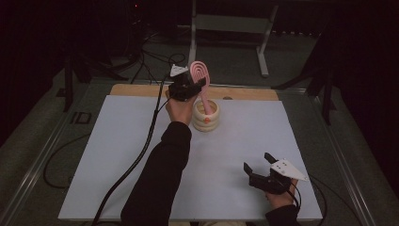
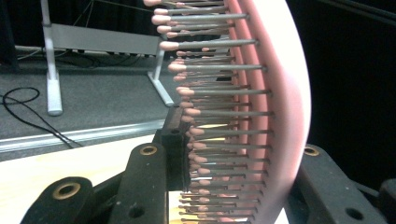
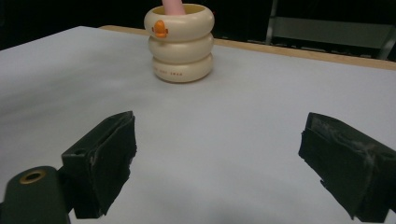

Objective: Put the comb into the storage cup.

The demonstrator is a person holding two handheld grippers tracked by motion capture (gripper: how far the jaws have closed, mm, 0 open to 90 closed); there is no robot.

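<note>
Above cream holder, left tongs clamp pink hairbrush, near upright, handle down; right tongs wide.

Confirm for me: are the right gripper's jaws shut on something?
No, the right gripper has its jaws wide apart over the bare white table.

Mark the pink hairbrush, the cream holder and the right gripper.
pink hairbrush [image 1: 199, 71], high view, on its looped head.
cream holder [image 3: 181, 49], right gripper view, on its middle ring.
right gripper [image 1: 258, 165], high view, midway between its fingertips.
</note>
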